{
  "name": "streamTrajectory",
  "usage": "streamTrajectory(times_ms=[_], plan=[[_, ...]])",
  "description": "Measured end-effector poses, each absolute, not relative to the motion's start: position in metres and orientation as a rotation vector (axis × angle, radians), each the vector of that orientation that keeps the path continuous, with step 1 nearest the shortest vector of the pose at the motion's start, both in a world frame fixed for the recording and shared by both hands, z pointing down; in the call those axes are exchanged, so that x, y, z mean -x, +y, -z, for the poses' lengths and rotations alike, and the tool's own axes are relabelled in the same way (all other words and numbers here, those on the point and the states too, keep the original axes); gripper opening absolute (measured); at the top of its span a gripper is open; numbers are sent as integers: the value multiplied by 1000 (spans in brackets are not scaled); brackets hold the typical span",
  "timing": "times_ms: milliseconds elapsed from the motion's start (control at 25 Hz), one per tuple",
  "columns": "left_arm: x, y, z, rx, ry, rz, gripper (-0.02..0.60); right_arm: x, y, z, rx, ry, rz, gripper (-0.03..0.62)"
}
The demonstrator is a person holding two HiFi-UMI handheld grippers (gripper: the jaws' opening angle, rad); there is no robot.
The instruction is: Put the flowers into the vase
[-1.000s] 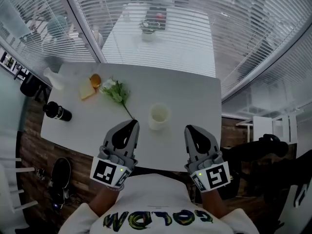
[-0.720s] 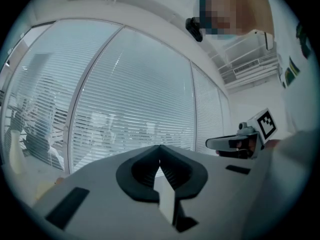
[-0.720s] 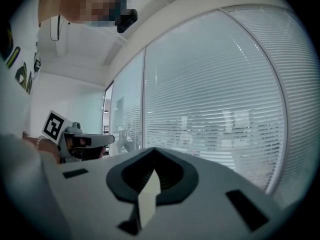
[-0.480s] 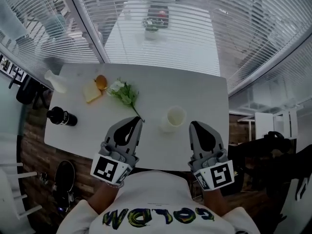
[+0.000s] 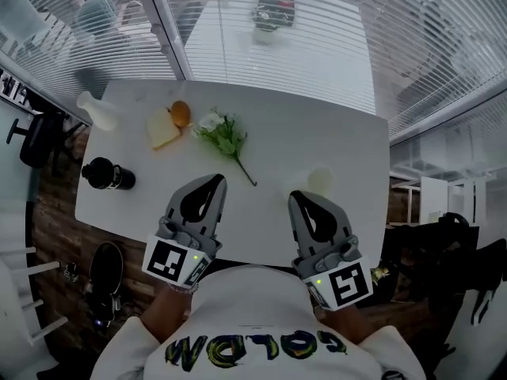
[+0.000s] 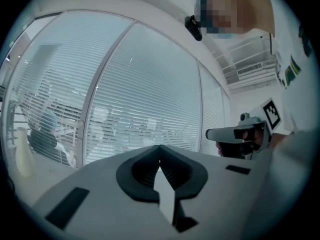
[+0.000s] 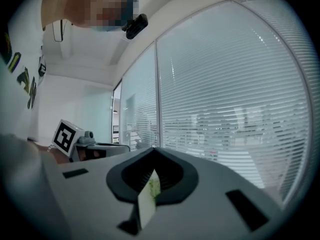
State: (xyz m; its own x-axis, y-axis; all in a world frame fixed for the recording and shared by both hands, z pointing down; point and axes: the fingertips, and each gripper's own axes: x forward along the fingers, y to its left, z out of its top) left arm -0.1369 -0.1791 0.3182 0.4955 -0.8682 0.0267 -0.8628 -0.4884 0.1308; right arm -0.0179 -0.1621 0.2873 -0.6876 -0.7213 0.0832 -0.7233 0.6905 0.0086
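Left gripper (image 5: pixel 214 179) and right gripper (image 5: pixel 295 196) are hovering over the near edge of the white table (image 5: pixel 333 137), lower centre. Jaws are pressing together on nothing, apparently staging. Flowers (image 5: pixel 226 133) are lying flat, upper centre-left, stem trailing toward the grippers — convenient for pinching. White vase (image 5: pixel 319 182) is standing upright, right of centre.

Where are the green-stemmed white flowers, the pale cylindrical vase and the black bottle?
green-stemmed white flowers (image 5: pixel 226 135), head view, leafy head
pale cylindrical vase (image 5: pixel 319 184), head view, body
black bottle (image 5: pixel 109 174), head view, body
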Motion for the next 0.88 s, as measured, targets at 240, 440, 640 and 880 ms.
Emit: streamTrajectory(times_ms=[240,440,640,880], plan=[[160,-186,-348,-2560,-1507,21,14,62,-172,-325,-1126,-2794,-104,11],[170,-192,-369,-2549,-1488,-20,14,86,-182,-361,-1086,-2729,-119,11],[177,-203,-395,-2534,-1473,-61,14,104,-196,-404,-1039,-2649,-123,15],[184,-215,-425,-2506,-1467,-102,15,125,-217,-450,-1018,-2597,-168,54]])
